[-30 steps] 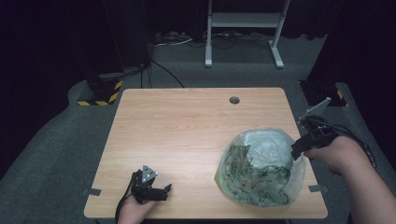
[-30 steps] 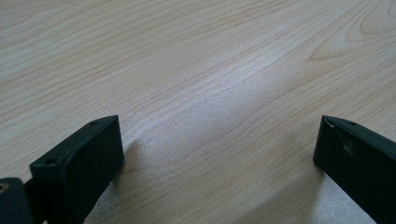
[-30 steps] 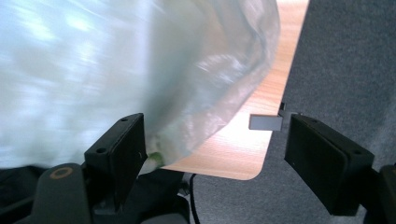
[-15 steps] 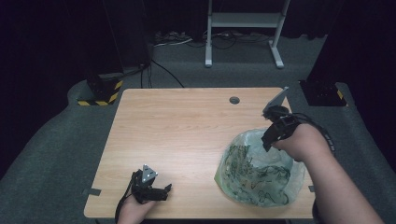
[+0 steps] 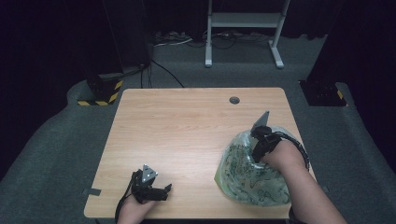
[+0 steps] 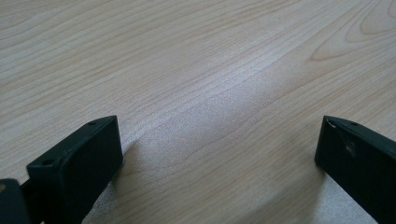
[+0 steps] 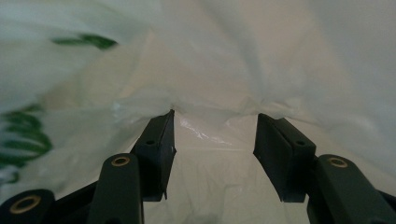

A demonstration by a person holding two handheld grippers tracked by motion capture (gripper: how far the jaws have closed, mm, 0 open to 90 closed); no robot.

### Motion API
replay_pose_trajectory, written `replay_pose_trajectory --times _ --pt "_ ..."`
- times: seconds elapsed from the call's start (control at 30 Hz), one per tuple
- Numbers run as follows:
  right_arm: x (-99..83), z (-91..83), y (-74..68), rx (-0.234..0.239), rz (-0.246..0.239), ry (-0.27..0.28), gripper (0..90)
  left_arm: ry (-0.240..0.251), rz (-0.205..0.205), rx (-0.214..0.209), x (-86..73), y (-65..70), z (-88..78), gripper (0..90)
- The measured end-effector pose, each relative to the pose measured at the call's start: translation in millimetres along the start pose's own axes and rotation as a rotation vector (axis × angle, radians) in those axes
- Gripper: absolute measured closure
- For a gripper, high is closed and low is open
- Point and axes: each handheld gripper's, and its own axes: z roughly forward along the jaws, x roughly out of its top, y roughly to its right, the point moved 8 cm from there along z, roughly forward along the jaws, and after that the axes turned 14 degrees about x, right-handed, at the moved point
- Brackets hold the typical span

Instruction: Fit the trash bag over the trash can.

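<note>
A crumpled clear plastic bag with green print point(image 5: 247, 179) lies on the wooden table point(image 5: 187, 126) at the front right. My right gripper point(image 5: 258, 148) is at the bag's far top edge and points down into it. In the right gripper view its jaws stand open point(image 7: 215, 140), with the tips against the white film of the bag point(image 7: 233, 56) and loose film across the gap. My left gripper point(image 5: 166, 190) rests near the front left edge of the table, well away from the bag. Its jaws are wide open point(image 6: 218, 140) over bare wood point(image 6: 210, 70).
A round cable hole point(image 5: 234, 100) sits near the table's far edge. Grey carpet surrounds the table. Behind it are a white stand point(image 5: 243, 28), floor cables and a yellow-black striped base point(image 5: 100, 95).
My right hand has swung from the bag's right side to its far top edge and come down onto the bag. The left gripper has stayed put.
</note>
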Motion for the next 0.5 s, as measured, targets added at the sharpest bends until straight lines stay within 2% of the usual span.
replay_pose_trajectory --times 0.13,0.2,0.37,0.5 --pt "-1.4 9.7 1.9 0.012 -0.009 -0.012 46.7 0.000 0.000 0.001 -0.1 0.0 -0.1 0.9" --pt "-0.7 10.1 2.0 -0.004 -0.016 -0.011 45.1 0.000 -0.001 0.001 0.0 0.1 0.0 0.8" --pt "3.3 11.3 -3.9 -0.014 -0.001 -0.003 40.4 -0.001 -0.001 0.002 0.0 0.2 0.1 0.8" --pt "6.5 12.2 -9.1 -0.023 -0.009 -0.003 37.6 0.000 -0.001 0.002 0.1 0.1 0.1 0.8"
